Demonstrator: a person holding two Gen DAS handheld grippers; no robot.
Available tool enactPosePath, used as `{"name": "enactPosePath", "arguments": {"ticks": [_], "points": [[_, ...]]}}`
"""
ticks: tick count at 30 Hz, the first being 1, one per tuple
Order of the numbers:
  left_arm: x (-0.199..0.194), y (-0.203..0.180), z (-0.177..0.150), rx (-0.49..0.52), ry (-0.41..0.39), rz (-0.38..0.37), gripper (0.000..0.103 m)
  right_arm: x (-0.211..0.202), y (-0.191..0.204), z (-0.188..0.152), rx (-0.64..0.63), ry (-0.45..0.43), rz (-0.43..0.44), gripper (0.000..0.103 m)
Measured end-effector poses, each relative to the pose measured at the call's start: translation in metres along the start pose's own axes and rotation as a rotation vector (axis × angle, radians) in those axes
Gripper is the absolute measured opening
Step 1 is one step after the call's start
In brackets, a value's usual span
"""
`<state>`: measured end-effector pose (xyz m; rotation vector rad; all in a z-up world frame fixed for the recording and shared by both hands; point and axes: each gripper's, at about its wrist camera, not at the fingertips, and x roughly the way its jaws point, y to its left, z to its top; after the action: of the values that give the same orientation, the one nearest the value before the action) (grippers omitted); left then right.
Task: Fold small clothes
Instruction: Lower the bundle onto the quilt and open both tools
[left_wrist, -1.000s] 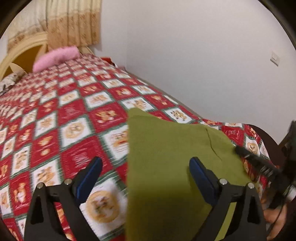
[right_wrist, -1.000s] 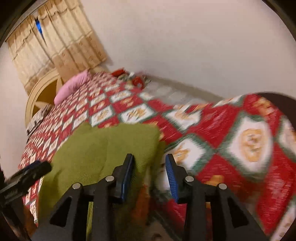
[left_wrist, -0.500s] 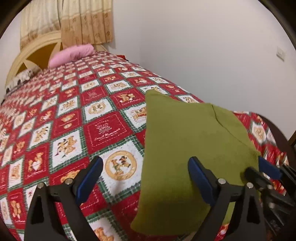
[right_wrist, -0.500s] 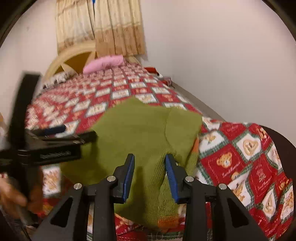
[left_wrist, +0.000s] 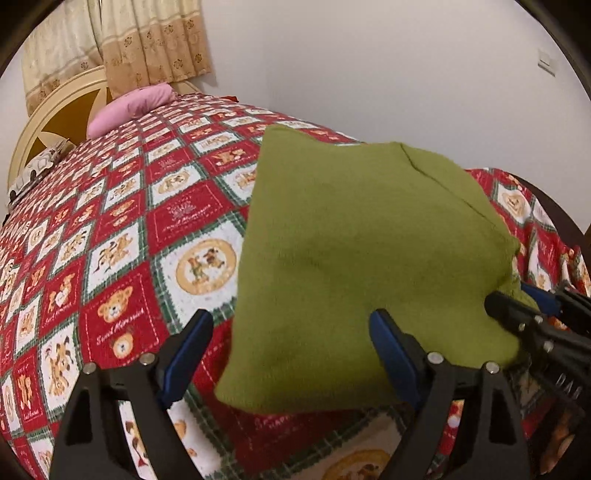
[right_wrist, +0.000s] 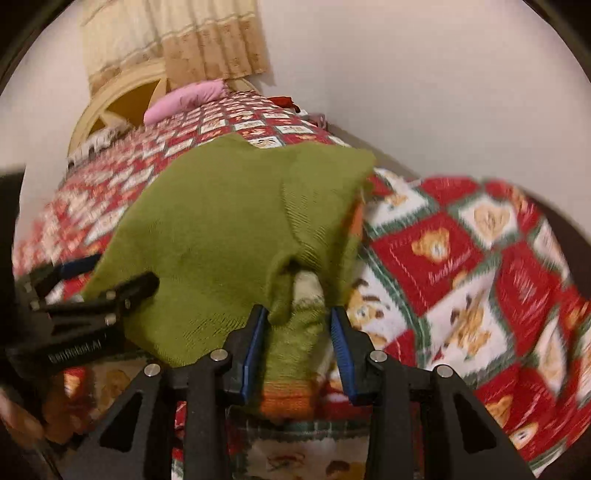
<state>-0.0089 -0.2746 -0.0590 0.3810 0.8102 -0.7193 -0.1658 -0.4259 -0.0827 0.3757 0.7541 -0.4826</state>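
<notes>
The left gripper stayed wide open, the green sweater lying flat ahead between its fingers. The right gripper had parted its jaws around the hem, so that fold looked released on the bedspread.

a green knit sweater lies folded on the bed, one orange-trimmed cuffed end hanging over the near edge.
</notes>
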Motion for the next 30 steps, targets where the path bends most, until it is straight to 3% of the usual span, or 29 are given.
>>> {"name": "enactPosePath", "arguments": {"ticks": [5,10,14,18,21,30], "points": [[-0.007,0.003,-0.010,-0.036,0.069,-0.055,0.089,-0.019,0.007,-0.009,0.017,0.012,-0.008,0.037],[-0.020,-0.001,-0.023,-0.007,0.089,-0.052,0.089,-0.052,0.022,-0.025,-0.034,-0.016,-0.073,0.039],[-0.017,-0.007,-0.040,0.012,0.165,-0.100,0.088,-0.069,0.030,-0.040,-0.082,-0.015,-0.094,0.039],[-0.022,-0.024,-0.052,0.100,0.162,-0.041,0.088,-0.078,0.040,-0.045,-0.130,-0.006,-0.115,0.039],[-0.030,-0.026,-0.057,0.098,0.168,-0.061,0.088,-0.078,0.045,-0.045,-0.133,0.018,-0.094,0.053],[-0.060,-0.015,-0.065,0.094,0.115,0.076,0.088,-0.072,0.065,-0.055,-0.155,0.077,-0.034,0.054]]}}
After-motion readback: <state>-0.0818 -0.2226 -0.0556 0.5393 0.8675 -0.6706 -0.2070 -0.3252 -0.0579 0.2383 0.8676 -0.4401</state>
